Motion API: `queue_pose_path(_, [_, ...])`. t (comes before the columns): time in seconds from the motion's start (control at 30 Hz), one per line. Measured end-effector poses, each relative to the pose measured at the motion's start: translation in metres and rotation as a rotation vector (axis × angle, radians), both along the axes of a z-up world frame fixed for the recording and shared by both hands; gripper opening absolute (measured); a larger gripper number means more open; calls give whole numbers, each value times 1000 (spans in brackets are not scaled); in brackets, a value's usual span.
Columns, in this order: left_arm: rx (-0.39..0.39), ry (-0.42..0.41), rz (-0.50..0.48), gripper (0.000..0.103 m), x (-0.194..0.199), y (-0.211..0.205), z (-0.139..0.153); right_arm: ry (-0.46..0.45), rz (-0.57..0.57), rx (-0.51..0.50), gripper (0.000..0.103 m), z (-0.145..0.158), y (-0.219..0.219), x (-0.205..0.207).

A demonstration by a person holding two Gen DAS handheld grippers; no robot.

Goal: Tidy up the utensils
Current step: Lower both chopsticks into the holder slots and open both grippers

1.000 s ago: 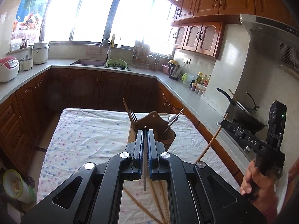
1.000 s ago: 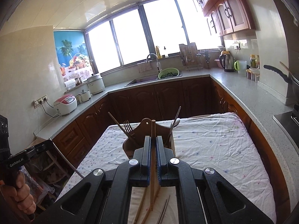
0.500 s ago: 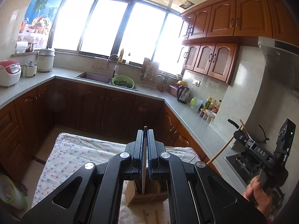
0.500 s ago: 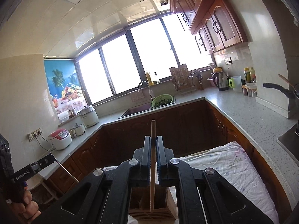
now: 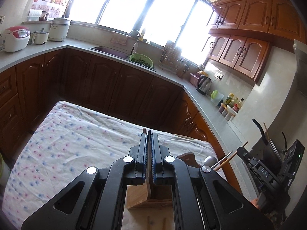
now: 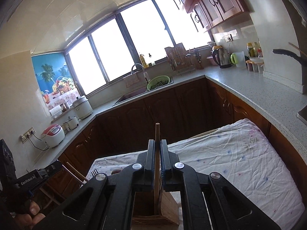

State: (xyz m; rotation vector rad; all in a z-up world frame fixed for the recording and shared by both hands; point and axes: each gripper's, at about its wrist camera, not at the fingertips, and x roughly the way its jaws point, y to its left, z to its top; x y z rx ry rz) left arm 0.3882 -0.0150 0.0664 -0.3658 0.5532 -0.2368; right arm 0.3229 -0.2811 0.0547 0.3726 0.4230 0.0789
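Observation:
My left gripper [image 5: 148,137] is shut on a thin dark metal chopstick [image 5: 148,134] that runs down between its jaws into the wooden utensil holder [image 5: 142,197] below. My right gripper [image 6: 157,142] is shut on a wooden chopstick [image 6: 157,132], upright, whose lower end reaches into the same wooden holder [image 6: 168,209]. A spoon [image 5: 210,160] and chopstick ends [image 5: 230,156] stick out of the holder's right side; fork tines [image 6: 94,172] show at its left. The right gripper also appears in the left wrist view [image 5: 243,152], the left gripper in the right wrist view [image 6: 55,168].
The holder stands on a table with a dotted white cloth [image 5: 73,140]. More chopsticks [image 5: 148,223] lie on the cloth near me. Dark wood cabinets and a grey counter [image 6: 249,88] wrap the room, with a wok [image 5: 268,153] on the stove at right.
Both grippers have risen and tilted, bringing their chopsticks over the holder. The chopstick ends now reach down into it; the holder has moved from ahead of the jaws to beneath them.

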Motion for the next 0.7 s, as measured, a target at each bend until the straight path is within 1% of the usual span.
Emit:
queue_pose_path(0.13, [5, 20, -14, 3, 5, -5, -15, 21, 9, 30, 5, -16, -2, 7])
queue_pose_path(0.2, [28, 8, -10, 3, 4, -8, -14, 43, 14, 39, 5, -22, -2, 11])
queue_pose_path(0.23, [34, 5, -14, 3, 4, -9, -13, 40, 19, 43, 5, -24, -2, 11])
queue_pose_path(0.37, [35, 11, -27, 3, 4, -8, -11, 47, 18, 33, 5, -21, 0, 12])
queue_pose_path(0.53, [38, 24, -17, 3, 7, -9, -11, 62, 22, 31, 5, -19, 0, 14])
queue_pose_path(0.57, [36, 30, -22, 3, 7, -9, -11, 66, 22, 31, 6, -19, 0, 14])
queue_pose_path(0.6, [38, 34, -22, 3, 8, -9, -11, 71, 28, 30, 10, -19, 1, 15])
queue_pose_path(0.67, [52, 39, -16, 4, 7, -10, -11, 85, 38, 30, 11, -19, 2, 16])
queue_pose_path(0.7, [51, 39, -19, 10, 6, -10, -11, 90, 41, 31, 14, -19, 2, 15])
